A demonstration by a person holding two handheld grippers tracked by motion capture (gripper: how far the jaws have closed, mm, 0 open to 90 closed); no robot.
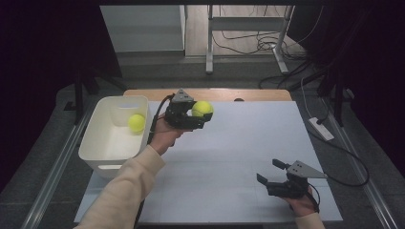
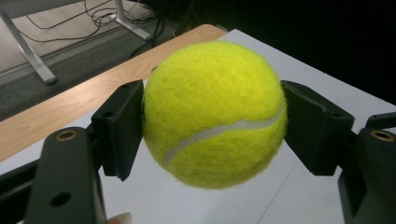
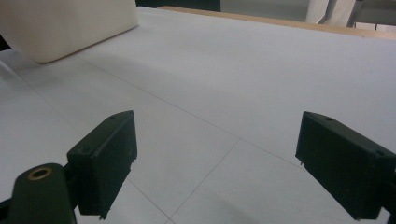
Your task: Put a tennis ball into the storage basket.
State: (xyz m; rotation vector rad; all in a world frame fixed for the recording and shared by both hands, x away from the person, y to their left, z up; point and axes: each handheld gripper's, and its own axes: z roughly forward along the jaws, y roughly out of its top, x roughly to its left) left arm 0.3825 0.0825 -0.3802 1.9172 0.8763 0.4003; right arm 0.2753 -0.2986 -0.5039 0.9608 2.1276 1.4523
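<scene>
two tennis balls: one (image 1: 136,123) lies inside the white bin (image 1: 95,138), one (image 2: 215,114) beside it, clamped in the left tongs (image 1: 202,116). right tongs (image 1: 270,172) gape empty, well apart from the bin.

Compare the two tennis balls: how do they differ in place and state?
The held ball is clamped in the left gripper, above the white table; the bin ball lies loose inside the white bin. The held ball sits right of the bin. Both are yellow-green.
</scene>
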